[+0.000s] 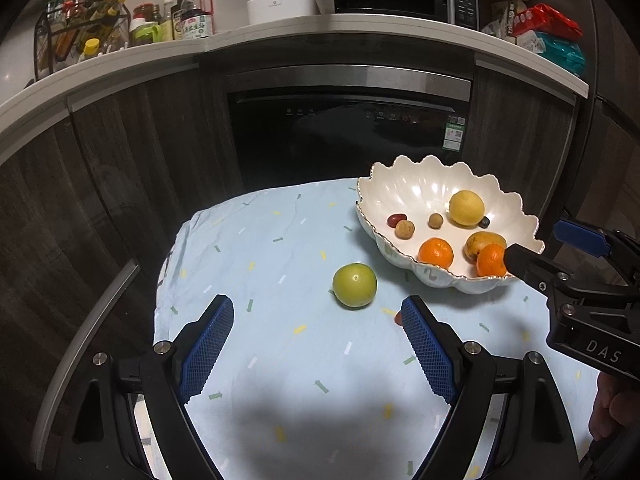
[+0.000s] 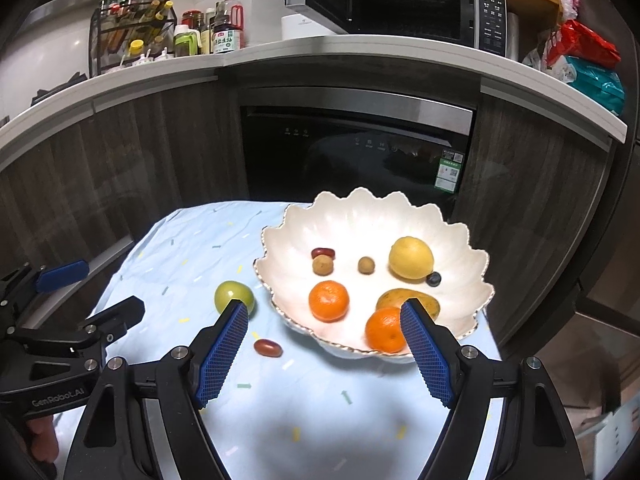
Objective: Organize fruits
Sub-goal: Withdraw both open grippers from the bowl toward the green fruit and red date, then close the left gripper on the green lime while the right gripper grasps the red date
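Green fruit (image 1: 354,285) lies beside the bowl (image 1: 404,184) — left gripper (image 1: 318,314) and right gripper (image 2: 324,320) both spread, empty.

Light fell from above on the table (image 1: 280,240); the room behind stayed dim; edges were strongly curved; glare shone inside the bowl (image 2: 360,216).

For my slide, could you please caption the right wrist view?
Open right hand-held gripper above scalloped white bowl of fruit; round green fruit outside.

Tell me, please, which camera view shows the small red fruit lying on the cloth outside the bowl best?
The right wrist view: the small red fruit lies whole on the cloth, left of the bowl. In the left wrist view, only a sliver peeks from behind a finger of the left tool.
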`<control>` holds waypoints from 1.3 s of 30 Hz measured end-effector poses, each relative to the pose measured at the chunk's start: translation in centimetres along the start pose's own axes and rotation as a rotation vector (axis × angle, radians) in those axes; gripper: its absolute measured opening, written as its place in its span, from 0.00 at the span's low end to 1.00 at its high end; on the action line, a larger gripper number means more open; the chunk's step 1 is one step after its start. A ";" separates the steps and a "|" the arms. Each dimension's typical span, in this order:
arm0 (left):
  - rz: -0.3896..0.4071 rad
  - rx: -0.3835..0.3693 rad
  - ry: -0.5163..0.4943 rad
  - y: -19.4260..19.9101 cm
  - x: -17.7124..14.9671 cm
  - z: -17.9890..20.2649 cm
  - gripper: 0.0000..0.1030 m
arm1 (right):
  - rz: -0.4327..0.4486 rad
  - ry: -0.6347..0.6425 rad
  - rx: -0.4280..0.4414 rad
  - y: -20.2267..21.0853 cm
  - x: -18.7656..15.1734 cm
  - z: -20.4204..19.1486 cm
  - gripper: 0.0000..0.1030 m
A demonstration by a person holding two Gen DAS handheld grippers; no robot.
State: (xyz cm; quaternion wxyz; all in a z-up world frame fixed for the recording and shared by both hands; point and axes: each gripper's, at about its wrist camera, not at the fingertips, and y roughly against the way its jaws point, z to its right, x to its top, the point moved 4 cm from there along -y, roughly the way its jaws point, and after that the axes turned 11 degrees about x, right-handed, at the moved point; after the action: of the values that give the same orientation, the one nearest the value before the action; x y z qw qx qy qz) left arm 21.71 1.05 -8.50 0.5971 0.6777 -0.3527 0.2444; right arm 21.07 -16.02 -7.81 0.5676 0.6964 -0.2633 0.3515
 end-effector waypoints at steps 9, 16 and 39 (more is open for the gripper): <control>-0.001 -0.045 -0.049 -2.0 -0.2 -0.6 0.84 | -0.035 -0.005 0.003 -1.7 -1.4 -1.2 0.77; -0.006 -0.106 -0.121 -4.2 -0.4 -0.3 0.84 | -0.082 0.006 0.009 -4.2 -3.3 -2.1 0.77; -0.080 -0.294 -0.276 -11.6 -0.2 2.8 0.79 | -0.166 0.007 0.040 -10.3 -6.0 -2.5 0.73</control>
State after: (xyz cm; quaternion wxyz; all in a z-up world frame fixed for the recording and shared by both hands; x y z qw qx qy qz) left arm 30.26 -1.21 -16.53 0.6447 0.6239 -0.4359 0.0713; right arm 24.79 -11.56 -18.56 0.5814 0.7259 -0.1957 0.3110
